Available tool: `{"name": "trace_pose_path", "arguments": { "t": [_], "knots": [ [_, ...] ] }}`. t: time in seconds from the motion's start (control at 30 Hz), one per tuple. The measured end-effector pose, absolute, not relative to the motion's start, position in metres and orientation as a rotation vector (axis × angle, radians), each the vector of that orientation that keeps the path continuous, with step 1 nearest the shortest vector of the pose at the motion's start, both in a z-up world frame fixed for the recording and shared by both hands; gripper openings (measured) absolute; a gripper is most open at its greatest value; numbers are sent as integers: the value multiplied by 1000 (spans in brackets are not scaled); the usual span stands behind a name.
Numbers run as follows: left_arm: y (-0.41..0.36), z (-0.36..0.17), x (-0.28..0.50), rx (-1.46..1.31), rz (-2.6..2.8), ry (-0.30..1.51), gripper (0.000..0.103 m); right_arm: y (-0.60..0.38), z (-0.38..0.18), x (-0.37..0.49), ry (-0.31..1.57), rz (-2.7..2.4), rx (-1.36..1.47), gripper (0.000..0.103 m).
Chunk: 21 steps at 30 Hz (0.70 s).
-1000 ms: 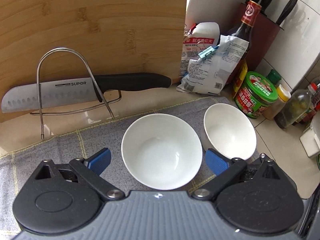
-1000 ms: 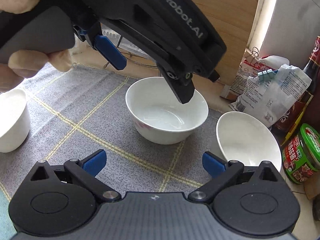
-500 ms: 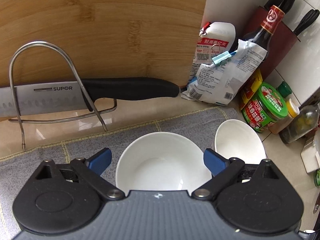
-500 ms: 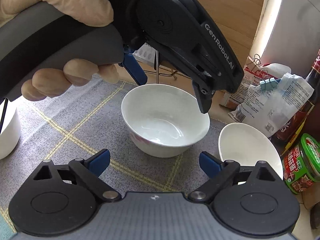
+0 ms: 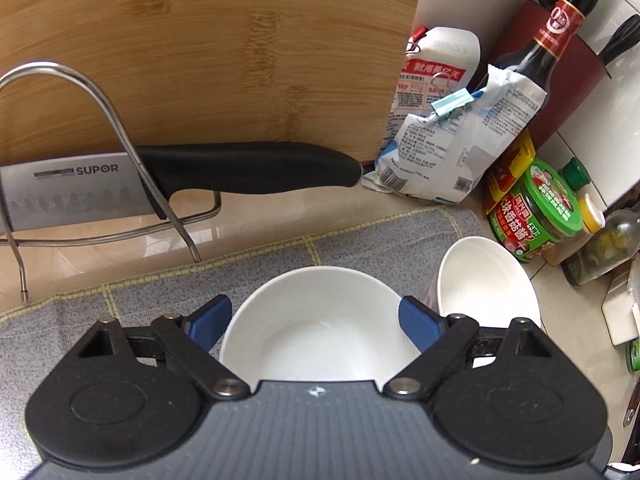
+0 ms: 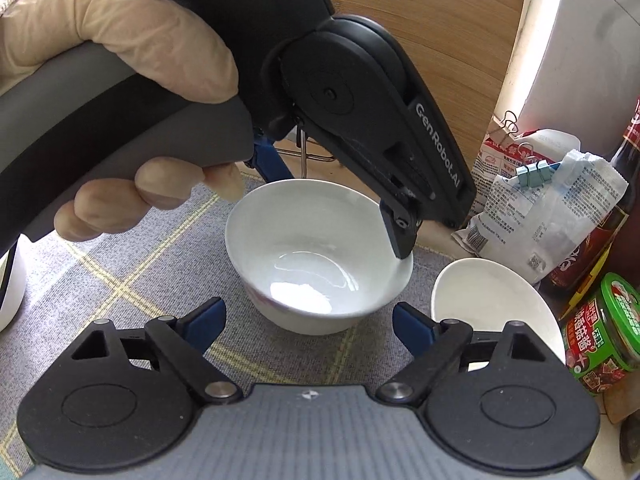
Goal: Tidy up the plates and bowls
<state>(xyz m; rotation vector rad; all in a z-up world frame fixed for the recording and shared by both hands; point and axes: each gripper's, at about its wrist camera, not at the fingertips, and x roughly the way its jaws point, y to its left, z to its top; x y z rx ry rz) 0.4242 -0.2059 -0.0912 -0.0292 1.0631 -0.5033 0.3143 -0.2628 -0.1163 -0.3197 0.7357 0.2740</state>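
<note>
The left gripper (image 5: pixel 316 316) now stands low over the big bowl (image 5: pixel 320 320). One second ago this bowl lay well ahead of its fingers, with free cloth (image 5: pixel 120 312) around it. Now the bowl sits between the two blue pads (image 5: pixel 206 322), and its near part is hidden under the gripper body. The jaws are closing: they were much wider before, and now each pad is just beside the rim. In the right wrist view one black finger (image 6: pixel 400 232) seems to touch the rim on the far side, and the other blue pad is just behind the rim on the opposite side. Whether both pads already press, I cannot tell for sure; I judge that the grip is almost made but not complete.

The right gripper (image 6: pixel 306 320) has stayed nearly in the same place. Its jaws are closing too, but nothing is between them; the big bowl is ahead of them, a little apart. The small bowl (image 6: pixel 480 296) rests tilted, just ahead of the right pad, near the green jar (image 6: pixel 616 320).

For the task this means that the approach step is finished and the taking of the big bowl is in progress. I think the next move is to lift it and put it together with another bowl. The rim is smooth and glossy, so it may slip if the pads sit too high.
</note>
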Motion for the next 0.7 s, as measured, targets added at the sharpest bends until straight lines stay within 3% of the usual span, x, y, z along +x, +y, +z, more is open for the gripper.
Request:
{"name": "trace_pose_path", "arguments": {
  "t": [0.7],
  "knots": [
    [-201,-96,427,-33,-562,1105,86,-268,-117,322,714,274,-304,89]
  ]
}}
